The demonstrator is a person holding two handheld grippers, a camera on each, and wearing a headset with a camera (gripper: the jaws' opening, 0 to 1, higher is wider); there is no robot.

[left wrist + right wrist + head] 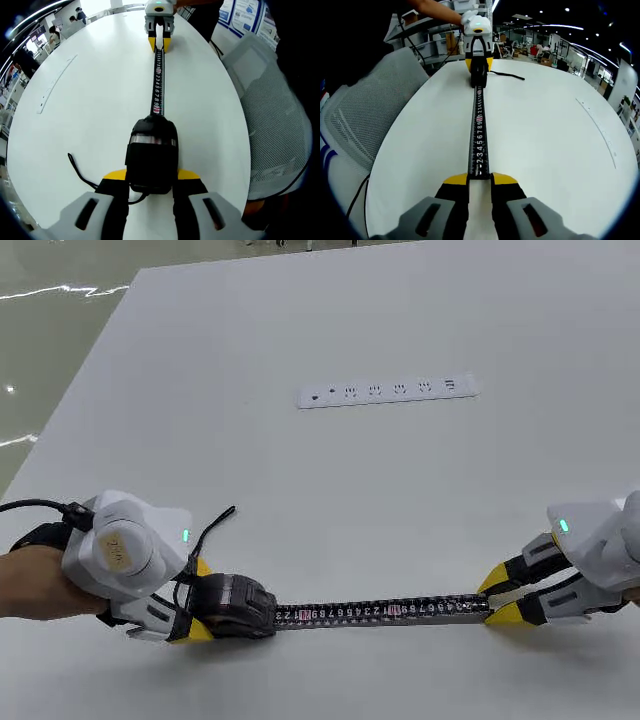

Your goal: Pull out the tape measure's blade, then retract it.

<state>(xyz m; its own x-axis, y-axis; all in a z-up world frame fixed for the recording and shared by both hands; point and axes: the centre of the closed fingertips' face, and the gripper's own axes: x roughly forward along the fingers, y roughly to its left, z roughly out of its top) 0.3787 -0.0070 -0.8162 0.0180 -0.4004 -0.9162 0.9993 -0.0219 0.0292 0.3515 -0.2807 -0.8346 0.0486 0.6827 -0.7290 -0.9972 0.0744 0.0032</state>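
Note:
A black tape measure case [235, 605] lies on the white table, and my left gripper [190, 600] is shut on it. In the left gripper view the case [151, 155] sits between the yellow-tipped jaws. Its dark blade [380, 612] with white numbers runs right, flat along the table, to my right gripper [498, 598], which is shut on the blade's end. The right gripper view has the blade [479, 142] stretching from its jaws to the far case [478, 74]. A thin black wrist strap [212, 526] trails from the case.
A white power strip [388, 391] lies flat in the middle of the table [330, 480], well beyond the blade. The table's left edge drops to a glossy floor. A grey mesh chair [280, 115] stands beside the near table edge.

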